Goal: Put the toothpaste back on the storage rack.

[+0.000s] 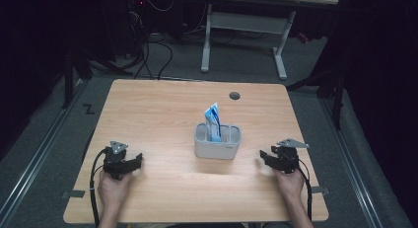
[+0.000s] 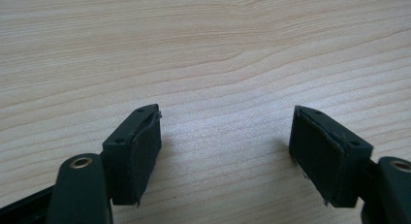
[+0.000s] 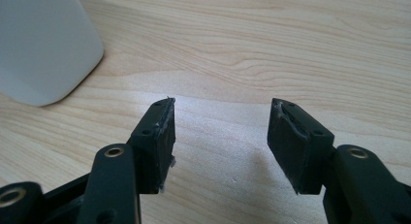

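Two handheld grippers rest low over a wooden table, one at each near corner. The left gripper holds its jaws spread wide over bare wood — nothing between them. The right gripper likewise stands with jaws apart and empty, just beside a grey compartmented holder at the table's centre — a blue-and-white tube stands upright inside it.
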Demonstrator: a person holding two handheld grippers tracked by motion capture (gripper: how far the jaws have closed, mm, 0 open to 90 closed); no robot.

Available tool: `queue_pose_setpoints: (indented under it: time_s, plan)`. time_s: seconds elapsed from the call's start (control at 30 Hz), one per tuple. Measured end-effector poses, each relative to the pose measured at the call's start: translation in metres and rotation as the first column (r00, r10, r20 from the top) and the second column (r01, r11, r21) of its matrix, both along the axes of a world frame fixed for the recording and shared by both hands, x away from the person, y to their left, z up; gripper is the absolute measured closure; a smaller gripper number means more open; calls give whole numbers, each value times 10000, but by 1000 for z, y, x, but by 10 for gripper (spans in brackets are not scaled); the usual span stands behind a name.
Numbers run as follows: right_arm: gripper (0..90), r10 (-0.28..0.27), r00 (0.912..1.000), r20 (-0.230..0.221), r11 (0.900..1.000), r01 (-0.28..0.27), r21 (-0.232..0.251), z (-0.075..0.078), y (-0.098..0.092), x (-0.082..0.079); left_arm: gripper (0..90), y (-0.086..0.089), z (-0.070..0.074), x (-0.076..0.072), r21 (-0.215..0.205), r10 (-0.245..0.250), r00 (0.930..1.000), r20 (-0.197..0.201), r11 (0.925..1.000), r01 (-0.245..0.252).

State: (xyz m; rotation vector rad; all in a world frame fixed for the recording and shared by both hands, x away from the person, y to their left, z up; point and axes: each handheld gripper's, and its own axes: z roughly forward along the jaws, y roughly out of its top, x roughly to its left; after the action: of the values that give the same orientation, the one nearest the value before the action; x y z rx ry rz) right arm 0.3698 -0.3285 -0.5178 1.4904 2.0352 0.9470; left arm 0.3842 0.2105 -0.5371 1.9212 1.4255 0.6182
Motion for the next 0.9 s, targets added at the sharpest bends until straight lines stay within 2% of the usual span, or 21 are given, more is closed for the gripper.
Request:
queue_pose_setpoints:
  time_s: [0.23,0.33,0.9]
  plan:
    - [422,-89,9999,-78,9996,86,-284,-10,2,-1,276,0,0,0,0,7,10000,-2,10000,-7]
    - [412,-72,10000,-27,9980,70,-629,-12,4,-3,277,0,0,0,5,9,10000,-1,10000,-9]
    - [389,-15,10000,-42,9980,13,-629,-13,6,-3,275,0,0,0,-26,4,10000,-5,10000,-4]
